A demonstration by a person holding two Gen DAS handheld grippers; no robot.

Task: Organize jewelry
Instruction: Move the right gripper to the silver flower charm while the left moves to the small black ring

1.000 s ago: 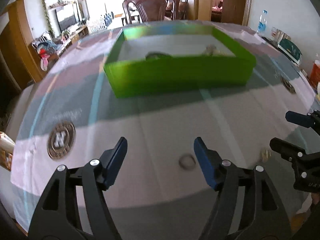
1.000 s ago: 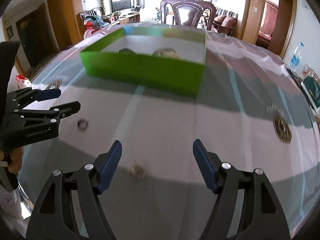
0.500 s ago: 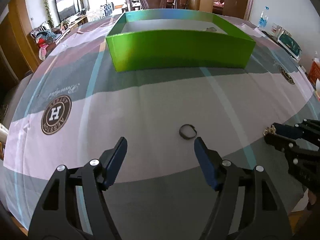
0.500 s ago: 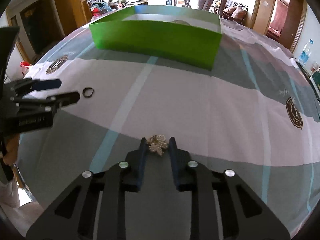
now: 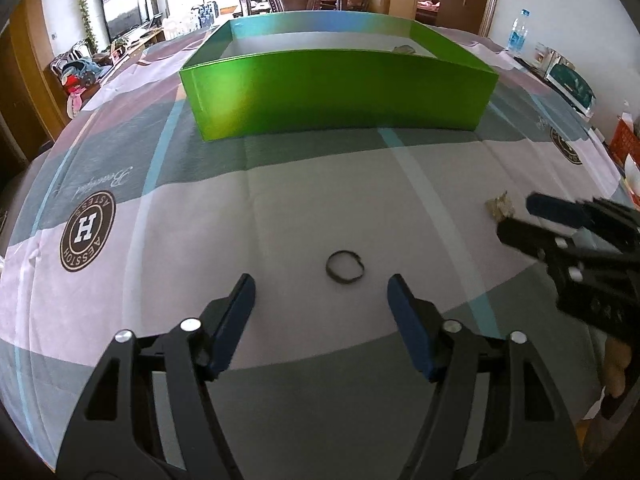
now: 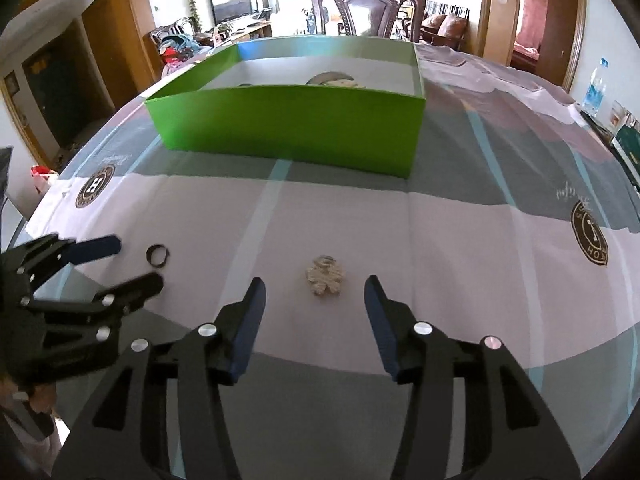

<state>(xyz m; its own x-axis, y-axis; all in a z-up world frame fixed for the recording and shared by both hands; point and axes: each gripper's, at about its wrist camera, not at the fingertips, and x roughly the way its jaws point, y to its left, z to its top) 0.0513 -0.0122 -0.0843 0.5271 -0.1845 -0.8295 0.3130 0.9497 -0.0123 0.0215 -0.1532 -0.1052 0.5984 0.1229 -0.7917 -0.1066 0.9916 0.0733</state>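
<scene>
A dark ring (image 5: pixel 345 266) lies on the tablecloth just ahead of my open left gripper (image 5: pixel 321 294), between the line of its fingers; it also shows in the right wrist view (image 6: pixel 157 256). A pale glittery brooch (image 6: pixel 325 275) lies just ahead of my open right gripper (image 6: pixel 315 295), untouched; it shows in the left wrist view (image 5: pixel 500 207) next to the right gripper's fingers (image 5: pixel 552 205). A green open box (image 5: pixel 336 92) stands further back, with some jewelry (image 6: pixel 334 79) inside.
The table wears a grey, white and pink cloth with round logos (image 5: pixel 87 231). A wooden chair (image 6: pixel 368 8) stands behind the box. A water bottle (image 5: pixel 517 34) and small boxes (image 5: pixel 570 84) sit at the far right edge.
My right gripper was shut around the brooch half a second ago; now it is open and the brooch lies free on the cloth. My left gripper stayed open near the ring.
</scene>
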